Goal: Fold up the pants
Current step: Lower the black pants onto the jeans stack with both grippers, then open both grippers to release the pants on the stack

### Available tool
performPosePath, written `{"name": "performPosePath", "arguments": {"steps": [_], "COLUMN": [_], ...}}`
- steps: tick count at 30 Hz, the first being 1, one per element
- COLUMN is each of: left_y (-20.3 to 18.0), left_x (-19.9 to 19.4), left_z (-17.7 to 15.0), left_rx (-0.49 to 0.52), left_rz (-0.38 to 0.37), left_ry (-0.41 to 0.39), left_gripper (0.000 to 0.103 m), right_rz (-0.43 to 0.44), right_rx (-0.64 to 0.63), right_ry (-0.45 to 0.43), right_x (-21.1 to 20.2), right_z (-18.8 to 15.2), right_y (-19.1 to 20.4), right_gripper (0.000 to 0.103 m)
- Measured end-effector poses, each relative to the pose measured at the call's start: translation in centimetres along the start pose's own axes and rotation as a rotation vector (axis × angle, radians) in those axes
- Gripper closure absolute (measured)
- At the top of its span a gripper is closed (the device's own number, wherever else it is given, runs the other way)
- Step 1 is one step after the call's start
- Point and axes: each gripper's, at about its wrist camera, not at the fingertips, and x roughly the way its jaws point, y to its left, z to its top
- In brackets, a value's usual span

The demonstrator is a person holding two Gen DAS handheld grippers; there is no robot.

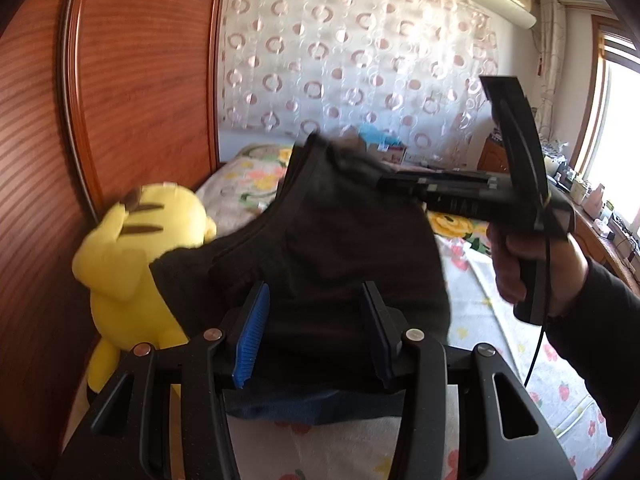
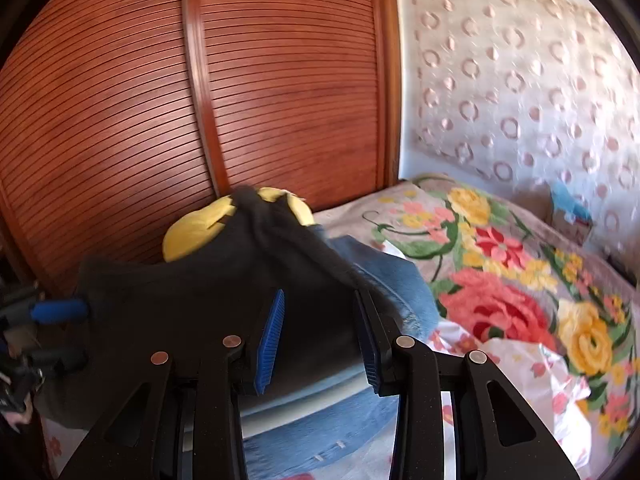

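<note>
The black pants (image 1: 320, 232) lie bunched in a heap on the bed, over a piece of blue denim (image 2: 392, 280). My left gripper (image 1: 316, 286) is open, its blue pads apart with the black cloth lying in the gap. In the right wrist view one blue pad of the left gripper (image 2: 60, 312) shows at the left edge of the pants (image 2: 180, 300). My right gripper (image 2: 319, 294) is open too; a fold of the black cloth drapes over its right finger. From the left wrist view the right gripper (image 1: 380, 176) reaches in sideways at the raised top of the heap.
A yellow plush toy (image 1: 120, 248) sits behind the pants against the slatted wooden wardrobe (image 2: 200, 100). The floral bedspread (image 2: 500, 300) stretches to the right. A person's hand (image 1: 516, 264) holds the right gripper's handle. A cluttered desk (image 1: 592, 208) stands by the window.
</note>
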Motion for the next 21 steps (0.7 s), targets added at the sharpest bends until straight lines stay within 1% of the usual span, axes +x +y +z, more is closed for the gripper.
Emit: {"name": "performPosePath", "arguments": {"steps": [2,4,7,10,14,17,21], "left_y": [0.2,0.2,0.1,-0.1,-0.3,-0.4,-0.4], "left_x": [0.4,0.4,0.1,-0.3,-0.9,-1.6,-2.6], "left_z": [-0.5,-0.6,-0.4,-0.3,-0.4,-0.5,-0.7], "left_rx": [-0.012,-0.01,-0.012,-0.003,0.015,0.017,0.018], "left_rz": [-0.004,0.0,0.002,0.015,0.037,0.041,0.037], "left_ry": [0.012,0.006,0.006,0.0,-0.01,-0.016,-0.022], "left_gripper": [0.055,0.055,0.055,0.055,0.055,0.055,0.055], "right_rz": [0.009,0.007,-0.011,-0.02,-0.061,-0.073,-0.101], "right_rx": [0.022,0.021,0.022,0.023,0.011,0.028,0.058], "right_ry": [-0.002,-0.007,-0.025,-0.037,-0.033,-0.057,-0.061], "right_x": [0.5,1.0,0.5,-0.7,-2.9,-5.1,-7.2], "right_z": [0.0,0.0,-0.3,-0.7,-2.0,-2.9,-3.9], "right_y": [-0.4,0.0,0.8,2.0,3.9,5.2,6.3], "right_gripper": [0.066,0.066,0.066,0.066,0.066,0.066,0.066]}}
